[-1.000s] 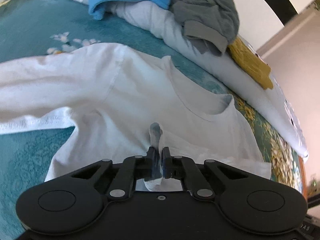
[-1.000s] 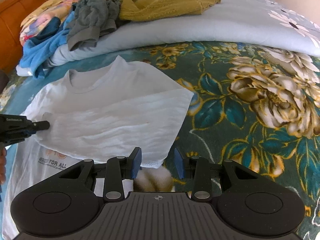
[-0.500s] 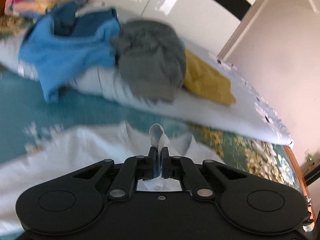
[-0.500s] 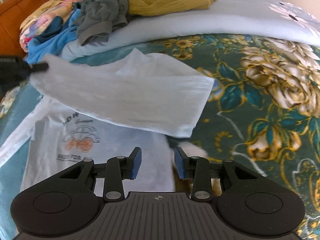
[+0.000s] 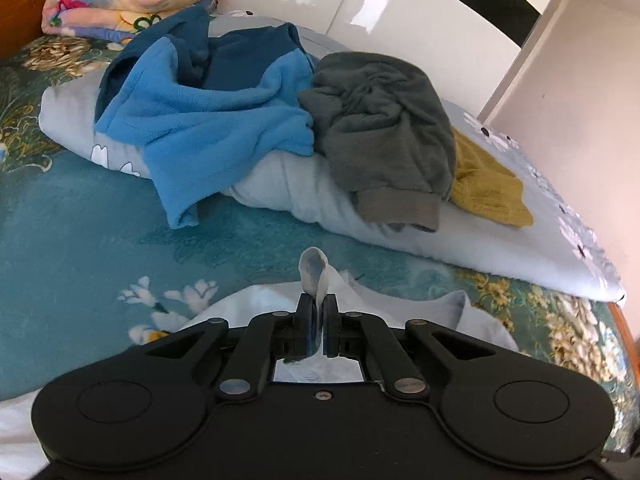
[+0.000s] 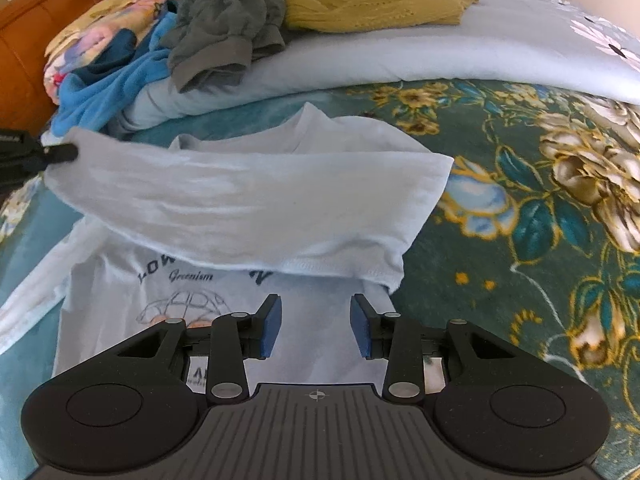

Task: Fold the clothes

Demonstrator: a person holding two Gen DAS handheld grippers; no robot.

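Both tongs sit lowest in their own views. Left gripper (image 5: 318,314) is clamped tight on a pinch of the white T-shirt (image 6: 256,208), a small loop of cloth poking up past its fingertips. Right gripper (image 6: 316,326) stands with its blue pads (image 6: 272,326) apart and nothing between them, poised over the shirt's printed front.

Compared with a second ago, the left gripper has carried its pinch of fabric upward and across: the folded-over layer that then lay flat on the shirt now hangs as a raised band, and the print beneath it, a small car drawing and some lettering, has come into sight. The right gripper has slid along above the shirt, so the white bunch seen between its pads earlier is gone from there.

Part of the lettering is covered by the lifted layer and cannot be read in full. In the left wrist view the gripper body hides most of the shirt; only the collar area and a strip of cloth show. The left gripper is cut off at the left edge of the right wrist view.

Lying on the floral bedspread (image 6: 520,208), the shirt has its collar toward the far pile and its length running away from the right gripper; the raised band stretches crosswise, left to right.

Beyond lie a blue fleece (image 5: 224,120), a grey garment (image 5: 384,128) and a mustard knit (image 5: 484,188) on a pale duvet (image 6: 440,48).
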